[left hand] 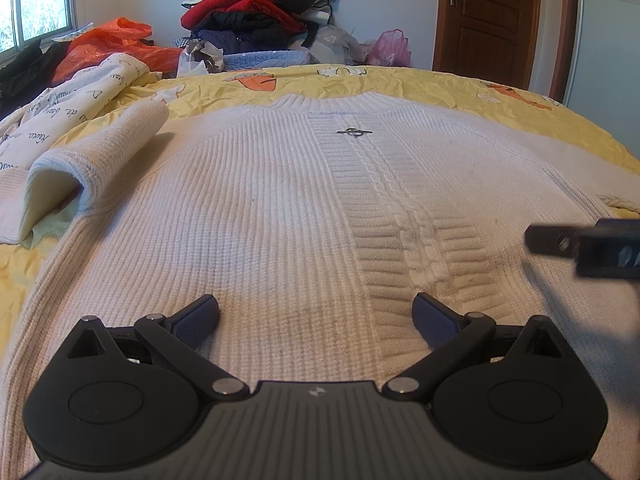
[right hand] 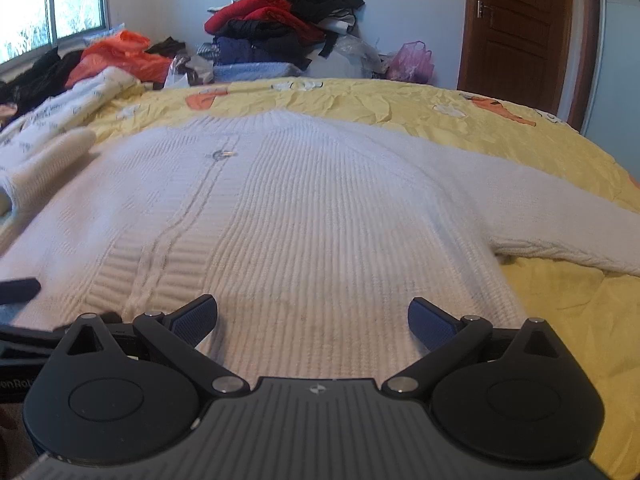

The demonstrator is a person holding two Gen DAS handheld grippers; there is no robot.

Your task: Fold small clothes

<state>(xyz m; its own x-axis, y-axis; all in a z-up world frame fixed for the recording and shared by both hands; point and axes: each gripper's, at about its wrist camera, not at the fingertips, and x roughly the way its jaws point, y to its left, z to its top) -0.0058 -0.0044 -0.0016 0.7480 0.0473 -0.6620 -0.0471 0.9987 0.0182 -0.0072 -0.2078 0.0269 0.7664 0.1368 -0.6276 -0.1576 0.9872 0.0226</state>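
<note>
The sweater lies flat on the bed, hem near, unfolded. Left hand-held gripper and right hand-held gripper hover released over the hem. Next: likely grasping a sleeve or the hem.

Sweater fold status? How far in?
Done: the sweater lies spread face up on the yellow bedspread, and its one sleeve is already turned in over the body. In hand: nothing; the left gripper and right gripper hover open over the hem. Left: the other sleeve is still stretched out, and the body is unfolded.
</note>
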